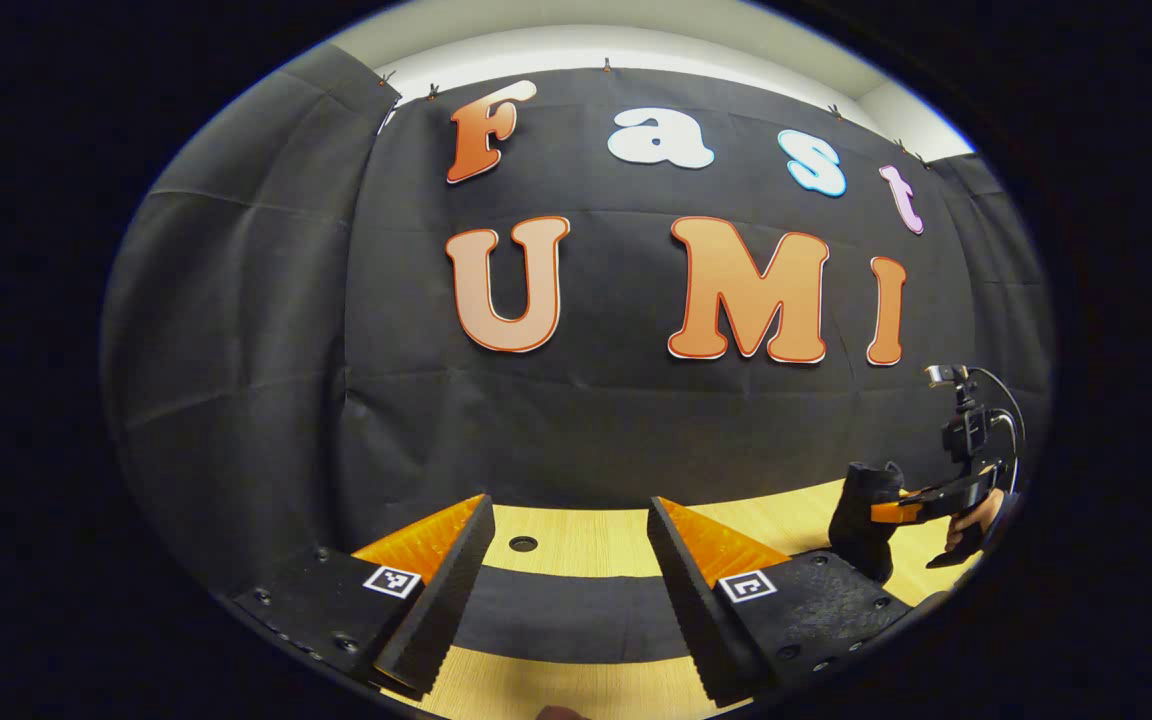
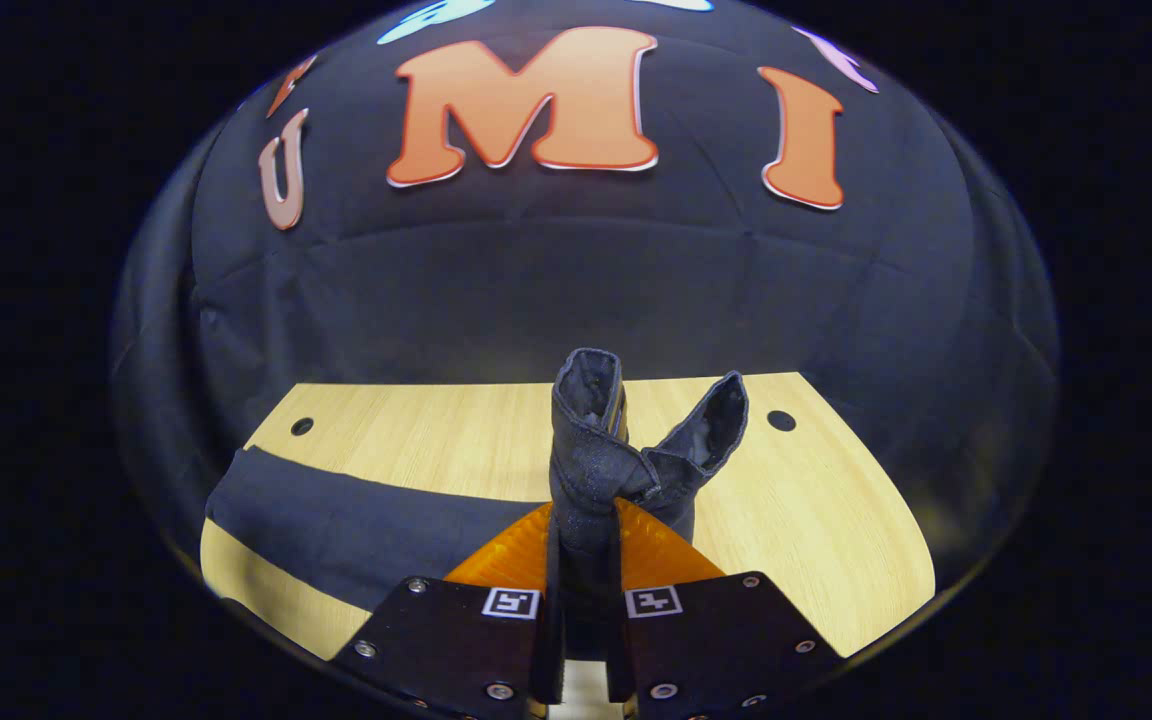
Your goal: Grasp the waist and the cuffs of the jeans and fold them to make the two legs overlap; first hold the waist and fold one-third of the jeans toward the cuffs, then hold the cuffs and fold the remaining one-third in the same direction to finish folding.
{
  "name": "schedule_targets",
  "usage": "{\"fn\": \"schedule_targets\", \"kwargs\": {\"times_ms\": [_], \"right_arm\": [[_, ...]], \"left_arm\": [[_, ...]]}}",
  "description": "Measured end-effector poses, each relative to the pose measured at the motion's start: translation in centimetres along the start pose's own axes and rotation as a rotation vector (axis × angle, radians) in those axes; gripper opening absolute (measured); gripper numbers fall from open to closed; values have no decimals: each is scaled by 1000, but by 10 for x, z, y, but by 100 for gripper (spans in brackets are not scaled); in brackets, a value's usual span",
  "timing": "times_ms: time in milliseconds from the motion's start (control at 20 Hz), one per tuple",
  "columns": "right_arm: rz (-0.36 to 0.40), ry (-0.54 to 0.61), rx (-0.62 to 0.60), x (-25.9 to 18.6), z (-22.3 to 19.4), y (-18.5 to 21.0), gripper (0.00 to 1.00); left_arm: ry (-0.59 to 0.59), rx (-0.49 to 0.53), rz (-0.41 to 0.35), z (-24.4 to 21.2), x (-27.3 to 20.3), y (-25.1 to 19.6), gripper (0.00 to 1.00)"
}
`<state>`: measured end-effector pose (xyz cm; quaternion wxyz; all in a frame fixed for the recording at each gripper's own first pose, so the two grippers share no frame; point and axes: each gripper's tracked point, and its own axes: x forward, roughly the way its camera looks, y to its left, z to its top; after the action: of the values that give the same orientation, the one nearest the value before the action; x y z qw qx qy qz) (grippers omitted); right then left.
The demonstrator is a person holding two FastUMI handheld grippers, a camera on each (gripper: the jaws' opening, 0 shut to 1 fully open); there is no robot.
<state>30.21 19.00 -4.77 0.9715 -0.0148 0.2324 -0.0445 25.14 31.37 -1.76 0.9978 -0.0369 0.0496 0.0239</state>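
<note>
In the right gripper view, the right tongs [image 2: 584,590] pinch the cuffs [image 2: 596,440] of the jeans [image 2: 356,530], whose dark cloth trails toward nine o'clock across the worktop [image 2: 836,520]. In the left gripper view, the left tongs [image 1: 571,590] stand spread above the jeans, touching nothing.

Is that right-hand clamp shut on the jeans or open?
Shut. In the right gripper view the right gripper has its jaws pressed together on the jeans, both cuffs poking up beyond them.
</note>
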Motion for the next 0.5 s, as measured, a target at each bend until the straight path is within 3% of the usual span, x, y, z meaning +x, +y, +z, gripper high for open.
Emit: {"fn": "schedule_targets", "kwargs": {"times_ms": [350, 500], "right_arm": [[32, 94, -94, 24, -38, 48, 17], [17, 130, -139, 30, -54, 64, 17]], "left_arm": [[11, 29, 35, -4, -4, 30, 92], [29, -17, 58, -13, -7, 46, 92]]}}
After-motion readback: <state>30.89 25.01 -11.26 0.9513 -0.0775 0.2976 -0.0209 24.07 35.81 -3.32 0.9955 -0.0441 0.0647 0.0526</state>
